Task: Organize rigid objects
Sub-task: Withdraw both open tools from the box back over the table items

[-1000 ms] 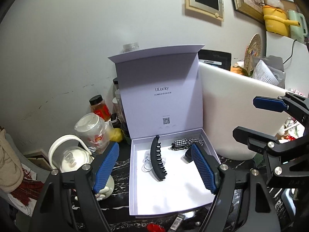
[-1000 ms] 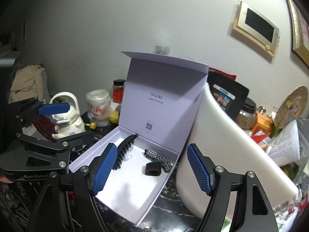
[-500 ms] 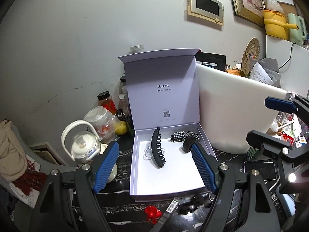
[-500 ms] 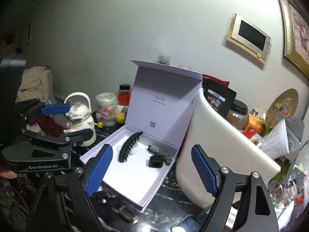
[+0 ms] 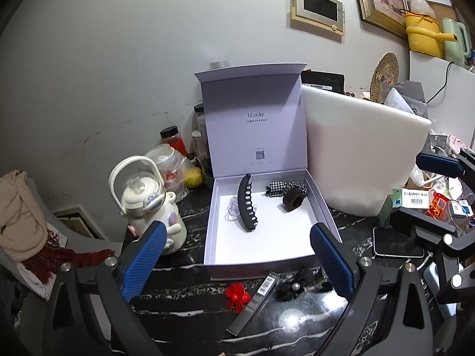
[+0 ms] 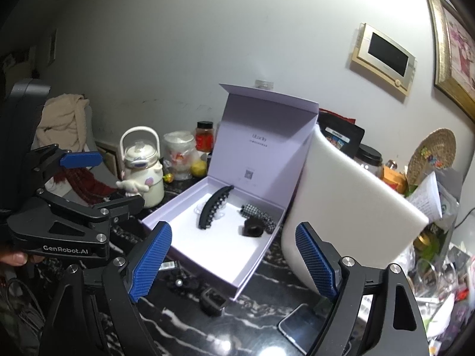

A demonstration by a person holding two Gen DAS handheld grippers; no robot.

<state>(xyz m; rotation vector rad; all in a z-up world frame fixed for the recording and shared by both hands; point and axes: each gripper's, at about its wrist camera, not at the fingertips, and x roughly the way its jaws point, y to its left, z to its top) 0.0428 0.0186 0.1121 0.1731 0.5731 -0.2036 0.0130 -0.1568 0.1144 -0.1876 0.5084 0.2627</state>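
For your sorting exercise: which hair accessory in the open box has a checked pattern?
The checked scrunchie at the box's back, beside the plain dark hair tie; the long claw clip is solid black.

The left black hand-held gripper with blue ribbed pads [image 5: 236, 262] points downward, its jaws opening and empty. The right hand-held gripper [image 6: 233, 262] beside it likewise gapes wide and holds nothing.

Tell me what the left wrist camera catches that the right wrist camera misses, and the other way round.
Only the left wrist view shows the red flower clip, the barcoded stick and the yellow pot. Only the right wrist view shows the black clip lying in front of the box. Both show the open white box holding the black banana clip, checkered scrunchie and dark hair tie.
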